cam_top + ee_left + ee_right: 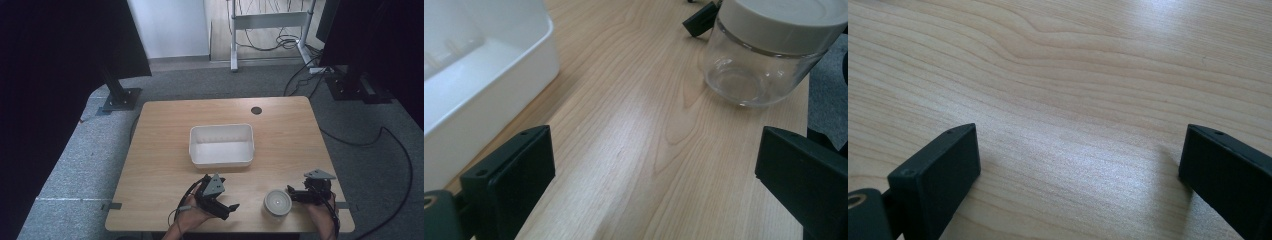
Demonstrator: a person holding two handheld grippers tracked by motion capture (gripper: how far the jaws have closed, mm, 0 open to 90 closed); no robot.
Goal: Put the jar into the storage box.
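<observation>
A clear glass jar (pixel 277 202) with a white lid stands near the table's front edge, between the two grippers. My left gripper (pixel 231 210) sits to its left, and my right gripper (pixel 291 195) is close beside it on the right. In the left gripper view the jar (pixel 764 55) stands ahead at upper right, and the left gripper (pixel 654 165) is open over bare wood. A black jaw tip of the other gripper (pixel 701 17) shows just beside the jar. The right gripper (pixel 1078 160) is open, with plain tabletop between its jaws.
An empty white plastic bin (pixel 221 145) sits in the middle of the wooden table (pixel 165 175); its wall (pixel 474 100) is close on the left in the left gripper view. A dark cable hole (pixel 256 110) marks the far edge. Stands and cables lie on the floor beyond.
</observation>
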